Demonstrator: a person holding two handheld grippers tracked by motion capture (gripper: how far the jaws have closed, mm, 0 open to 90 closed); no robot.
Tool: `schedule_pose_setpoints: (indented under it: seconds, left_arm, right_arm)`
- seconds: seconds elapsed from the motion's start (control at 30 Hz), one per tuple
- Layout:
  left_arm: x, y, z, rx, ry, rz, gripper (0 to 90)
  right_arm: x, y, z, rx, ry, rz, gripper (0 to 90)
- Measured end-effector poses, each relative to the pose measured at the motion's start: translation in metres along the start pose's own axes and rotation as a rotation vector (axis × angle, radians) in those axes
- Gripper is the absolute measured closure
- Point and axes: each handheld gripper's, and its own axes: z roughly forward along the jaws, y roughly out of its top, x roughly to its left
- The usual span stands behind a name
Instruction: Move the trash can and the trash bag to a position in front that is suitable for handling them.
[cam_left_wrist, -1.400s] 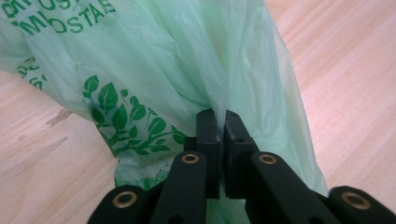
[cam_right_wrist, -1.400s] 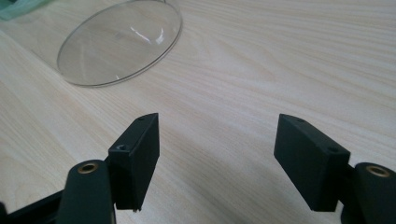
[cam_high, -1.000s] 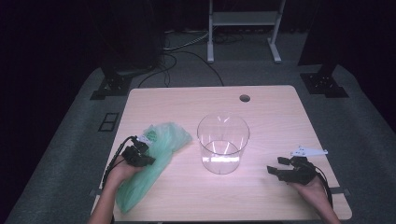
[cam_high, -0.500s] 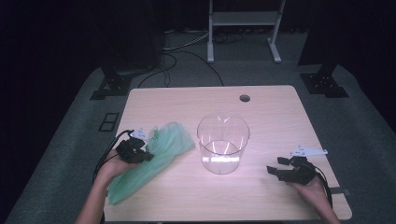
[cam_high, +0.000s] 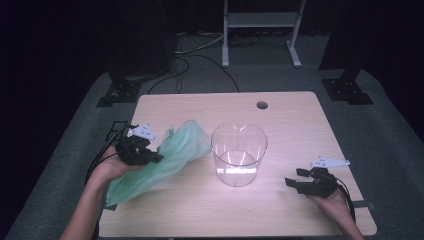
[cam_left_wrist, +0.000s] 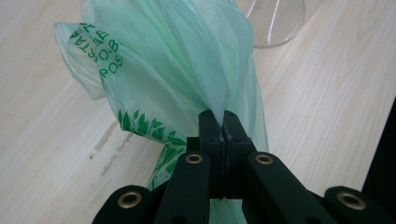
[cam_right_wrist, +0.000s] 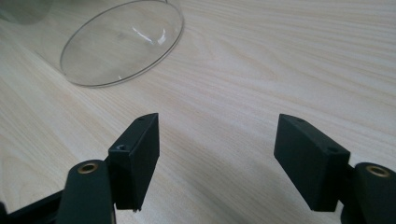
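While left gripper clamps the one green bag, its long axis runs diagonally up toward the single clear container; right gripper gapes, empty.

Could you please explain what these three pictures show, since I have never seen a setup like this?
A person sits at a wooden table and holds a tool in each hand: a hand-held gripper with two black jaws. The wide picture comes from a fixed camera above the table. The other two come from small cameras riding on each tool, looking along its jaws. On the table stands a clear, empty round container. The left hand-held gripper has its jaws shut on a thin green plastic bag printed with leaves and lettering, gathered at the pinch. The right hand-held gripper sits open near the table's right edge, holding nothing.
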Motion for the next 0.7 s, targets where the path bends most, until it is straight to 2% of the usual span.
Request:
schedule_pose_setpoints:
  seconds: [0.2,0.23,0.27,0.4,0.7]
  left_arm:
    - [-0.007,0.022,-0.027,-0.039,-0.015,0.05,89.2]
    - [-0.007,0.022,-0.027,-0.039,-0.015,0.05,89.2]
    - [-0.009,0.03,-0.037,-0.047,-0.013,0.07,89.2]
    - [-0.016,0.046,-0.054,-0.06,-0.008,0.109,89.2]
    - [-0.028,0.085,-0.07,-0.097,-0.026,0.188,89.1]
  right_arm:
    - [0.0,0.0,0.001,0.005,0.001,0.001,30.6]
    - [0.0,0.0,0.001,0.005,0.001,0.001,30.6]
    - [0.0,0.0,0.002,0.006,0.002,0.001,30.6]
    - [0.0,0.0,0.002,0.006,0.003,0.001,30.6]
    - [0.0,0.0,0.002,0.005,0.005,-0.002,30.6]
